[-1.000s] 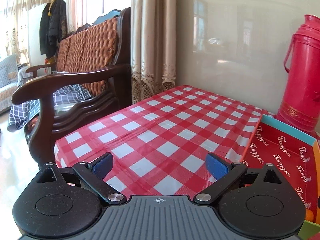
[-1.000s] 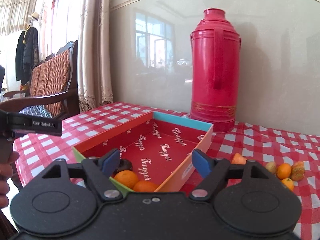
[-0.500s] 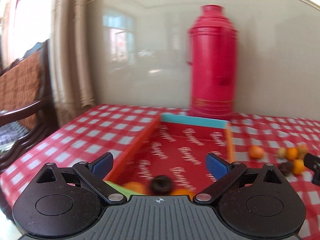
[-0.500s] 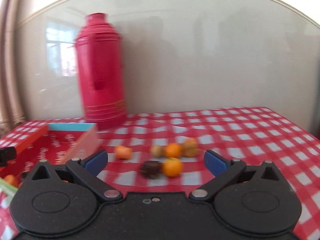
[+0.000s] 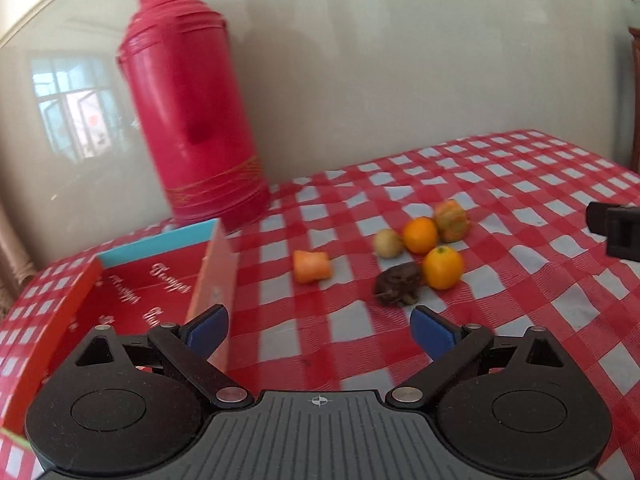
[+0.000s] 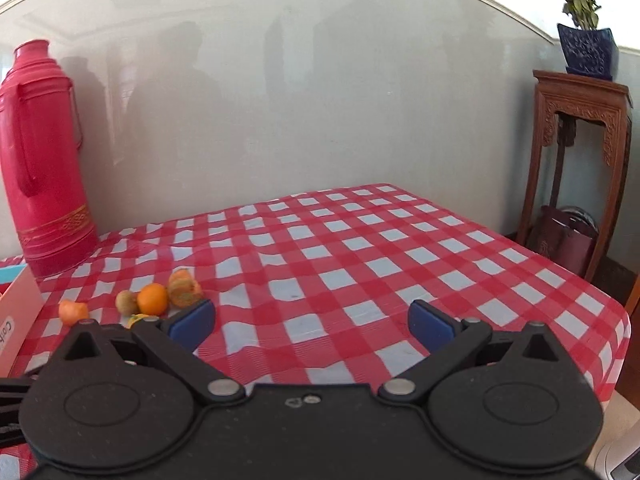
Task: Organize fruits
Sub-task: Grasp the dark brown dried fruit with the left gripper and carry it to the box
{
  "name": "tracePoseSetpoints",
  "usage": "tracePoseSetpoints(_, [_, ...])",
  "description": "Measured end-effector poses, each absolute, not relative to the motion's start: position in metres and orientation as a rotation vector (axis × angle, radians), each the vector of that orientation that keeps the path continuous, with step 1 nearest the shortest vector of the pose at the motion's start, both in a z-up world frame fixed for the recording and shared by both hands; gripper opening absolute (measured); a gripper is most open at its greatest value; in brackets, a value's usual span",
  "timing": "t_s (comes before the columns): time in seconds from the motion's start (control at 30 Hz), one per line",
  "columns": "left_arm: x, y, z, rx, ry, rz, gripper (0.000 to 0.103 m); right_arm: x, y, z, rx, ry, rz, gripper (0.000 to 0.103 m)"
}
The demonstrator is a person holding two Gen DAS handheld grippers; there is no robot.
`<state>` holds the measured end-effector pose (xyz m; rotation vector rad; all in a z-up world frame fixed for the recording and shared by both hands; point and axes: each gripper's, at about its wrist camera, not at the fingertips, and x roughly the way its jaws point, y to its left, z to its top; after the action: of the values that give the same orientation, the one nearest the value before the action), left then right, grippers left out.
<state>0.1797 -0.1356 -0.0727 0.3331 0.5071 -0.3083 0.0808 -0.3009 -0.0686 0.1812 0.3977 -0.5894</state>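
Several fruits lie loose on the red checked tablecloth (image 5: 500, 184): an orange chunk (image 5: 312, 266), a yellowish small fruit (image 5: 387, 243), two oranges (image 5: 420, 235) (image 5: 442, 268), a mottled orange-green fruit (image 5: 451, 220) and a dark wrinkled one (image 5: 398, 289). An open red box (image 5: 132, 292) with a blue far wall stands at the left. My left gripper (image 5: 319, 334) is open and empty, just short of the fruits. My right gripper (image 6: 312, 322) is open and empty, right of the fruit cluster (image 6: 152, 299).
A tall red thermos (image 5: 192, 128) stands by the wall behind the box, also in the right wrist view (image 6: 40, 160). A carved wooden stand (image 6: 580, 168) with a potted plant (image 6: 586, 46) is beyond the table's right edge. The right gripper's body (image 5: 616, 228) shows at the left view's right edge.
Both grippers have swung right: the left view went from the sofa and box to the loose fruits, the right view from the box past the fruits to the table's right part. Both stayed open.
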Motion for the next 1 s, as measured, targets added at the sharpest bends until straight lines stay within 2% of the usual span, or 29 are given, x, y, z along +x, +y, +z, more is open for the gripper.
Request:
tracePoseSetpoints(0.07, [0.185,-0.147,-0.075,0.35,0.509,-0.325,0.08,0.078,-0.306,-0.068,0.186,0.39,-0.598,0.097])
tracePoseSetpoints(0.17, [0.201,-0.161,-0.082,0.357,0.534,-0.338,0.07,0.073,-0.313,-0.068,0.196,0.388,-0.604,0.097])
tracePoseSetpoints(0.5, [0.216,-0.179,-0.094,0.332,0.559,-0.394,0.069,0.066,-0.327,-0.067,0.25,0.377,-0.586,0.097])
tracePoseSetpoints(0.53, [0.217,-0.181,-0.095,0.331,0.561,-0.398,0.062,0.066,-0.327,-0.067,0.252,0.377,-0.58,0.097])
tracePoseSetpoints(0.57, [0.219,-0.182,-0.095,0.327,0.573,-0.405,0.048,0.066,-0.327,-0.067,0.253,0.377,-0.576,0.097])
tracePoseSetpoints(0.63, [0.223,-0.184,-0.097,0.313,0.596,-0.414,0.037,0.066,-0.326,-0.067,0.25,0.379,-0.576,0.097])
tracePoseSetpoints(1.0, [0.213,-0.178,-0.092,0.308,0.513,-0.339,0.035,0.068,-0.326,-0.067,0.273,0.38,-0.542,0.097])
